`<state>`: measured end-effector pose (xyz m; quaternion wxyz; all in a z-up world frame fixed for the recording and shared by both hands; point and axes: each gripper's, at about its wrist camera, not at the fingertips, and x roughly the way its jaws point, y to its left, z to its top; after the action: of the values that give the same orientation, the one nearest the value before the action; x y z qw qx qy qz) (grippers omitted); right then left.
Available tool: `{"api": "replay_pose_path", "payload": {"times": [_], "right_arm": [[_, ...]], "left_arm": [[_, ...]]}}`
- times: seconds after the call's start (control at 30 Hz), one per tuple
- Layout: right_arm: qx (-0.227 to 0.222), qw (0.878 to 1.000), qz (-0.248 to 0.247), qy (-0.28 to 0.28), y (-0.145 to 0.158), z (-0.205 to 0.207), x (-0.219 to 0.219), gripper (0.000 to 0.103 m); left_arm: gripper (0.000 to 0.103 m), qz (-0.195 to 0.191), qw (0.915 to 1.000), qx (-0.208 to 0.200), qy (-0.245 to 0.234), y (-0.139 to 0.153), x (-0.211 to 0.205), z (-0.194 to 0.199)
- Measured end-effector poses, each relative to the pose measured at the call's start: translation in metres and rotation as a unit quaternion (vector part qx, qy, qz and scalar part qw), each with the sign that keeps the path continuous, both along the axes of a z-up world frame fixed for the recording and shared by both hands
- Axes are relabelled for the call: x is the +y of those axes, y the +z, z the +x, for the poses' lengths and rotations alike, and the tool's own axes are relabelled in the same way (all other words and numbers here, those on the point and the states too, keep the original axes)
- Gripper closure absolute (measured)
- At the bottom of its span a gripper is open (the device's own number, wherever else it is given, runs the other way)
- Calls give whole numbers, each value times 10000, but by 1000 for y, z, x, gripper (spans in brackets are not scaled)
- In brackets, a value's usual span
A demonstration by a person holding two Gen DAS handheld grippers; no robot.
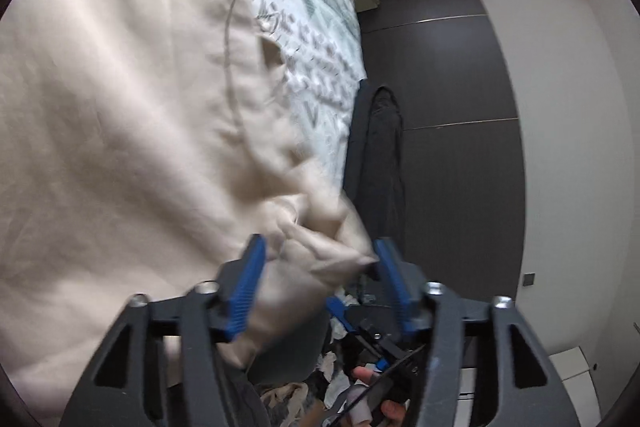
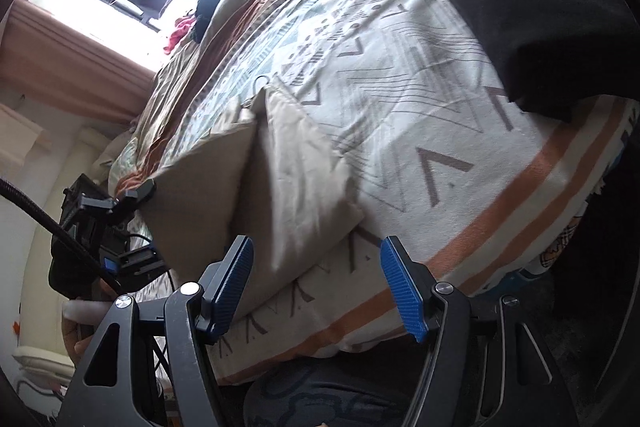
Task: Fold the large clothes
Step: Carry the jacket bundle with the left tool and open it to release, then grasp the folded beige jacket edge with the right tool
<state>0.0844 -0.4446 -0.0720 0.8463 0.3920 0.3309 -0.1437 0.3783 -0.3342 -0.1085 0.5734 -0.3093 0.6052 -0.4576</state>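
Note:
A large beige garment (image 1: 120,115) lies spread on the patterned bedspread (image 1: 312,39). My left gripper (image 1: 320,263) is open, its blue pads either side of a bunched beige corner (image 1: 332,251) at the bed's edge. In the right wrist view the beige garment (image 2: 256,179) shows as folded panels on the bedspread (image 2: 420,131). My right gripper (image 2: 316,267) is open and empty, just in front of the garment's near corner. The other gripper (image 2: 120,203) shows at the left, at the garment's edge.
A dark garment (image 2: 520,7) lies on the bed at the right. More bedding and clothes (image 2: 224,11) are piled by the window. A dark cloth (image 1: 380,155) hangs at the bed's side beside a dark wardrobe (image 1: 448,107). Clutter (image 1: 332,379) lies on the floor.

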Motion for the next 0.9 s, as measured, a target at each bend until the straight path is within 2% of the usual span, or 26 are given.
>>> {"api": "replay_pose_path", "payload": {"times": [0.03,0.07,0.2,0.3,0.43,0.63,0.8,0.9], "right_arm": [[-19,10000,-6,46,0,3,2,39],[-46,9999,2,101,1,5,4,39],[-173,9993,84,330,-1,18,9,39],[-195,9986,135,469,-4,29,12,39],[-136,9976,304,600,-16,51,7,39],[67,9962,556,667,-36,87,-2,39],[103,9946,498,902,-40,119,-3,39],[186,9931,450,1070,-41,139,-6,39]], "left_arm": [[29,-48,10000,-42,26,3,4,0],[27,-87,9999,-121,68,8,11,-1],[27,28,9986,-451,288,21,46,-2],[27,261,9959,-654,572,21,77,7],[27,600,9903,-748,1010,10,121,12],[27,1214,9762,-802,1608,-13,179,7],[27,1488,9697,-670,1820,-38,211,-6],[27,1465,9699,-520,1874,-53,219,-11]]}}
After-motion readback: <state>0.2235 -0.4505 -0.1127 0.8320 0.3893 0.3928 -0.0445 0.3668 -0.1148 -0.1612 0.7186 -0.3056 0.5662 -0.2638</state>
